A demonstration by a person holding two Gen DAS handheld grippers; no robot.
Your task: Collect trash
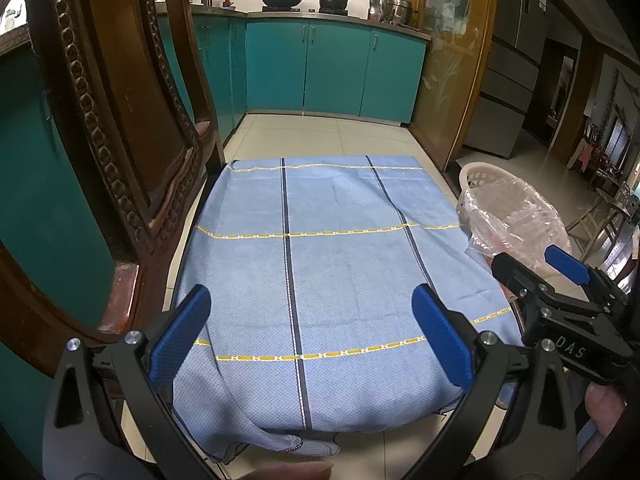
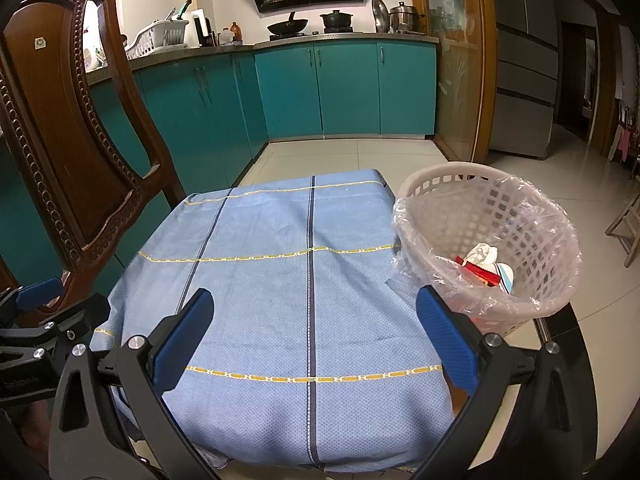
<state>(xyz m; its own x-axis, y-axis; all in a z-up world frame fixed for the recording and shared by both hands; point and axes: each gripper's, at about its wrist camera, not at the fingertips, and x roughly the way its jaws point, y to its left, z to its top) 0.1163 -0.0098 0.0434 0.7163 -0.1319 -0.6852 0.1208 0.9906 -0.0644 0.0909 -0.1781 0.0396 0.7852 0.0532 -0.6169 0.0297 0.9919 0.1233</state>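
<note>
Trash (image 2: 486, 266) sits down in the lined basket (image 2: 448, 172) just right of the bare blue cloth (image 2: 280, 300), and with our left tongs (image 1: 310, 330) and right tongs (image 2: 314, 334) both spread apart and empty, we reckon collecting looks finished.

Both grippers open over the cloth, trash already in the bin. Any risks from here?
1. The basket stands close beside the table's right edge; the right gripper swinging that way might knock it.
2. The loose plastic liner drapes toward the tablecloth and may snag a finger.
3. The chair crowds the left gripper.
</note>
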